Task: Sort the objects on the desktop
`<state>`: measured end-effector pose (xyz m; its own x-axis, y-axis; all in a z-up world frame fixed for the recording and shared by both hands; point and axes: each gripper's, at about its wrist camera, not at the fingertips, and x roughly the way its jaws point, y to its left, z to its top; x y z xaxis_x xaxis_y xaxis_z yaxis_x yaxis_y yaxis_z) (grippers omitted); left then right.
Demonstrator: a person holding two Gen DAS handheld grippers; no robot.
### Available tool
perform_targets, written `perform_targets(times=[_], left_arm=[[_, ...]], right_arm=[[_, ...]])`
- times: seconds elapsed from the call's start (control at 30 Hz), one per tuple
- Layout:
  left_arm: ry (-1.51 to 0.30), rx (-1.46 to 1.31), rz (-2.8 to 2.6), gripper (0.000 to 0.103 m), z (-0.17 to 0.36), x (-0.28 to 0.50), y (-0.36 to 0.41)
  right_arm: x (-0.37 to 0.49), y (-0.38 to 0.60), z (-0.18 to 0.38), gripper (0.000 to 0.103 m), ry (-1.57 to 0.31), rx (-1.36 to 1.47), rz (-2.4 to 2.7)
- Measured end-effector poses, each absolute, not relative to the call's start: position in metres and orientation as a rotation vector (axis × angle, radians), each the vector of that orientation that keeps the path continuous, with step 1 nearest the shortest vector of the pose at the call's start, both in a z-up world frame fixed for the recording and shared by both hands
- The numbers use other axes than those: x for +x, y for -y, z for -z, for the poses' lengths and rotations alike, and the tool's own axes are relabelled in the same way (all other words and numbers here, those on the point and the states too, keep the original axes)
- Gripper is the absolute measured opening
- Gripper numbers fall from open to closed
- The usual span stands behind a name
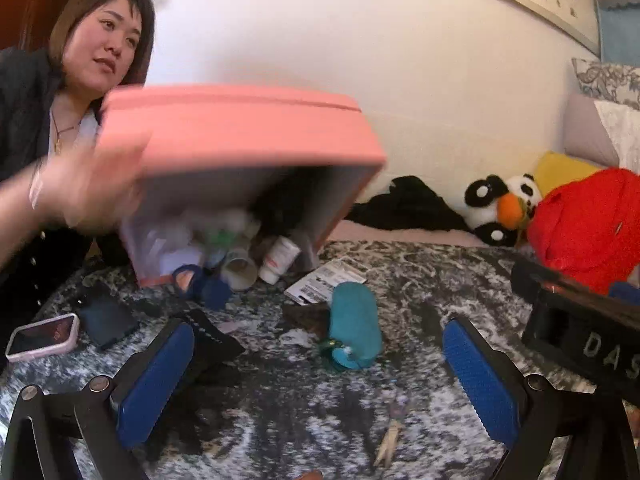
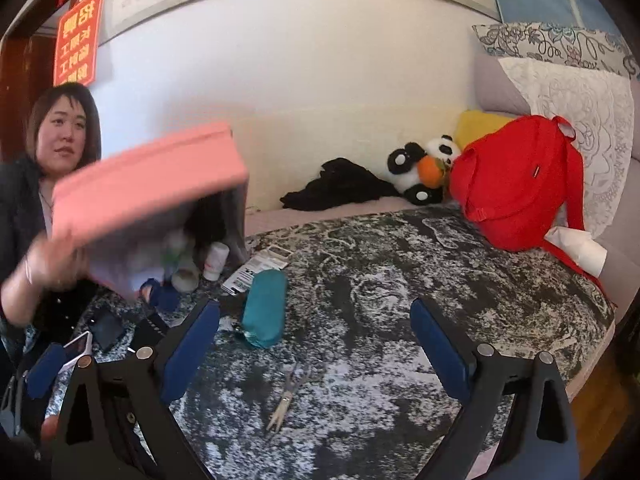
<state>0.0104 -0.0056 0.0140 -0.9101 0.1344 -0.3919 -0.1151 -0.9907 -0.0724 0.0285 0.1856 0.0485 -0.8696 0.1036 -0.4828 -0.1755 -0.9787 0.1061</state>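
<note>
A woman tips a pink box over the far left of the black-and-white patterned table; small bottles, a white tube and a cup spill from it. A teal pouch lies mid-table, a paper card behind it, a small clip near the front. My left gripper is open and empty, low over the table before the pouch. My right gripper is open and empty; the pouch, clip and box show there too.
A phone in a pale case and a dark wallet lie at the left edge. A red backpack, panda plush and black cloth sit behind the table. The other gripper's black body is at right.
</note>
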Motion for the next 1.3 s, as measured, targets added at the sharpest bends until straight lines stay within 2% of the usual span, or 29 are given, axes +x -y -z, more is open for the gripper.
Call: perform_targets(times=[0.2,0.33,0.53,0.93,1.3], left_arm=[[-0.045,-0.603,-2.992,0.103,-0.007,0.013,0.012],[0.003,-0.577,-2.993,0.103,-0.007,0.018,0.024],[0.128,-0.612,-3.023,0.103,-0.004,0.009,0.046],[0.111,-0.716,-3.077,0.103,0.005,0.003,0.056],[0.115,-0.645,-3.105,0.103,0.004,0.01,0.054]], right_arm=[[0.015,-0.167,-0.037,0.099,-0.138,-0.793,-2.884],[0.015,-0.163,-0.04,0.099,-0.211,-0.795,-2.91],[0.009,-0.145,-0.03,0.099,-0.188,-0.831,-2.941],[0.001,-0.14,-0.021,0.099,-0.177,-0.847,-2.941],[-0.001,-0.139,-0.02,0.099,-0.141,-0.869,-2.935]])
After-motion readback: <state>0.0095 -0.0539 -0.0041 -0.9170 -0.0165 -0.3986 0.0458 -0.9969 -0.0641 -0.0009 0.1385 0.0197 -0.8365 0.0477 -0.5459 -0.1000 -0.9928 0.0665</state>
